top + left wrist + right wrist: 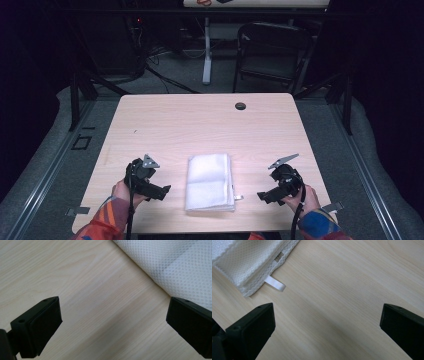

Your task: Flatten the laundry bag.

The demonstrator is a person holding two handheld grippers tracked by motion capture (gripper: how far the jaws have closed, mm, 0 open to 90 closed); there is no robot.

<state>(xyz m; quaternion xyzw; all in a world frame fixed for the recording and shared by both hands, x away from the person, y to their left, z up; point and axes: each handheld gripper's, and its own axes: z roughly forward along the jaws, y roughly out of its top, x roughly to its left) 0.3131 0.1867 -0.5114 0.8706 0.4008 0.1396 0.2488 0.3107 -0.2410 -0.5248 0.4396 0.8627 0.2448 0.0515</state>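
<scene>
A folded white cloth [209, 181] lies between the left tool [164, 192] and right tool [263, 196], both spread wide; its blank loop tag [275, 283] carries no writing.

Left gripper [162, 191] held low in the left hand [122, 191], jaws wide apart, nothing between them, pointing inward to the right. Right gripper [262, 196] in the right hand [301, 197], mirrored, jaws also spread wide and empty. Both forearms enter from the bottom edge, sleeves striped.

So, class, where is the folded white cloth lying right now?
In the high view the folded white cloth lies near the table's front edge, between the left tool and right tool, untouched.
</scene>
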